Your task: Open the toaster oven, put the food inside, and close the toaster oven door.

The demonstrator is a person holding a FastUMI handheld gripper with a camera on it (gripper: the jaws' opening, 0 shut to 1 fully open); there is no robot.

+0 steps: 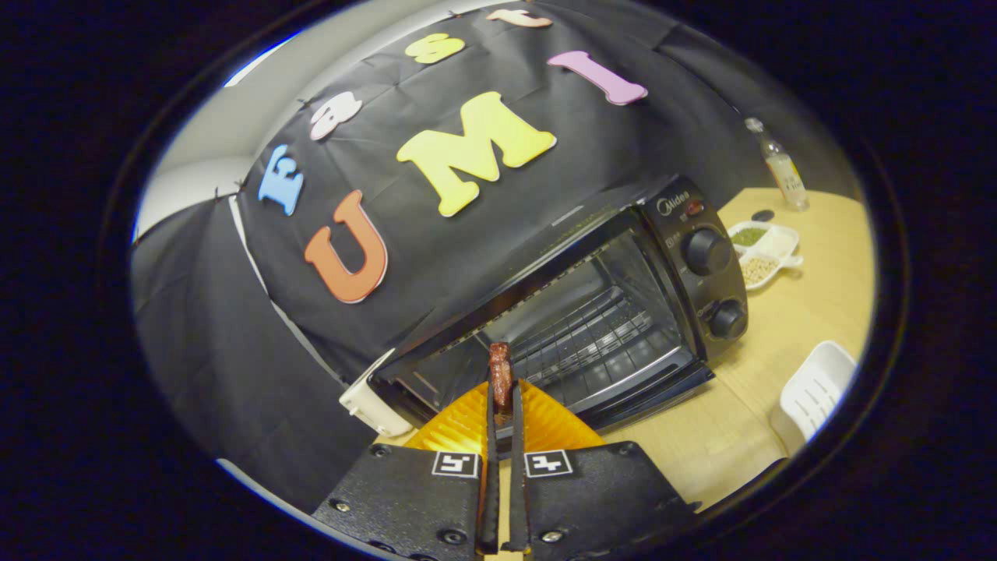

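My gripper [503, 397] is shut on a thin brown piece of food [500, 365], which sticks up past the fingertips. Right under the fingers lies an orange ribbed plate [545, 425] on the wooden table. Just beyond the food stands the black toaster oven [592, 312], tilted in my view. Its glass door [631, 382] is folded down and open towards me. The wire rack [584, 331] inside shows bare. Two black knobs [707, 251] sit on the oven's right panel.
Right of the oven, a white divided dish [765, 251] holds beans and grains, with a small bottle [780, 165] behind it. A white slotted holder [814, 389] stands on the table [724, 436] nearer me. A white object [374, 405] sits at the oven's left corner.
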